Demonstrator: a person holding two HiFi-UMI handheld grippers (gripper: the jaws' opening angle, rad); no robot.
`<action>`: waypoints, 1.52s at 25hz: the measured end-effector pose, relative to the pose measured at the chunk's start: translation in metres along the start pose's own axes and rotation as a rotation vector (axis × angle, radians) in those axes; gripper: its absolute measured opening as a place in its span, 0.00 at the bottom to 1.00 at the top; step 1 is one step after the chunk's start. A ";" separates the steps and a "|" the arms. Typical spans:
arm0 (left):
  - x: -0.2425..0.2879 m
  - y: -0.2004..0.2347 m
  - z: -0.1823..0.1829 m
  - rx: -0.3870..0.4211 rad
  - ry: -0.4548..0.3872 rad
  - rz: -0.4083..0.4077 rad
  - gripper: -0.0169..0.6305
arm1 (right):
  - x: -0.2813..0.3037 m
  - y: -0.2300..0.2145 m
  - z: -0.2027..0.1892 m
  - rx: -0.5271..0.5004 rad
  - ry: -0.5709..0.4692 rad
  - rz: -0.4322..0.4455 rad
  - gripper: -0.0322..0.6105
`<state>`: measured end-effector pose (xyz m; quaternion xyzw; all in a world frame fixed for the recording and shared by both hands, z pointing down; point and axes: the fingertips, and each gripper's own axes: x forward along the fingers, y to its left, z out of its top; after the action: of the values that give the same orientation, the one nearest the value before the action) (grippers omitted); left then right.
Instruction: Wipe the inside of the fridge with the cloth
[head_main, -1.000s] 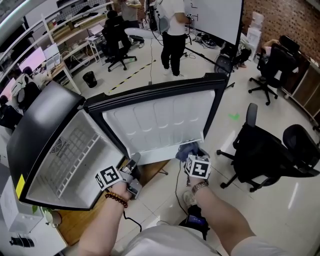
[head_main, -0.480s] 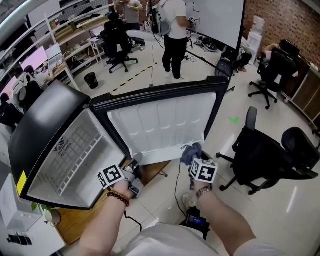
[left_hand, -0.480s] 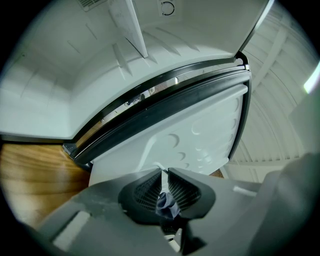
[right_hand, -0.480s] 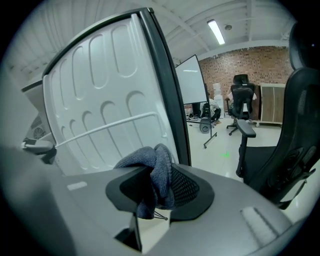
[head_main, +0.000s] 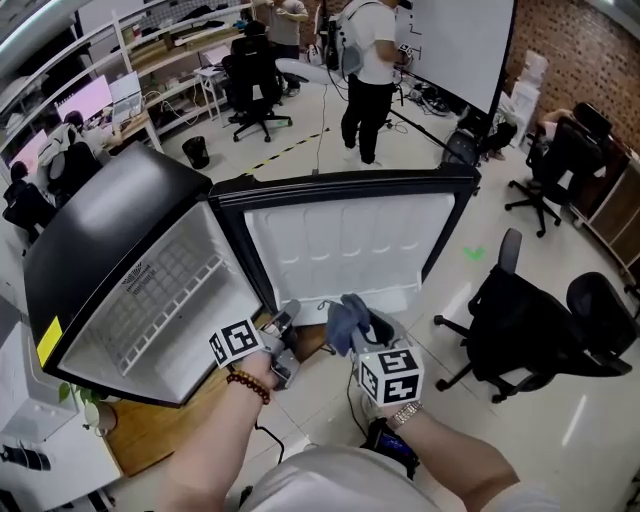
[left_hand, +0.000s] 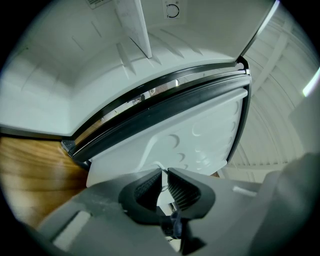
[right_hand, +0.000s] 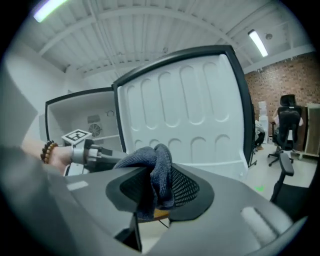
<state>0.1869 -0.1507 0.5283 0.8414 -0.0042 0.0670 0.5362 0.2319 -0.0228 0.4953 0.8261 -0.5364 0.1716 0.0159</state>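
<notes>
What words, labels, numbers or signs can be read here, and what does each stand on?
Nothing reads clearly.
Print on the fridge liner: too blurred.
Yellow sticker on its outer edge: too small.
Whiteboard writing: too small.
Cube markers: patterns, no letters.

Bright, even overhead lighting; fisheye-warped, dark-vignetted edges, perhaps slightly soft.

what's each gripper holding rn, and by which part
The right gripper pinches a bunched fold of the cloth. The left gripper seems clamped on the fridge door, at its thin lower edge.
</notes>
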 end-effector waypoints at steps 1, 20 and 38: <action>0.000 0.000 0.000 -0.003 0.000 -0.002 0.09 | 0.002 0.010 0.012 -0.023 -0.021 0.022 0.23; -0.003 -0.001 -0.003 -0.031 0.014 -0.024 0.09 | 0.076 0.059 0.026 -0.096 0.047 0.174 0.23; -0.001 0.000 0.001 -0.044 -0.008 -0.017 0.08 | 0.052 0.004 0.024 -0.137 0.027 0.047 0.24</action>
<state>0.1855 -0.1519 0.5280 0.8298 -0.0008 0.0589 0.5550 0.2538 -0.0751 0.4874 0.8079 -0.5659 0.1461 0.0755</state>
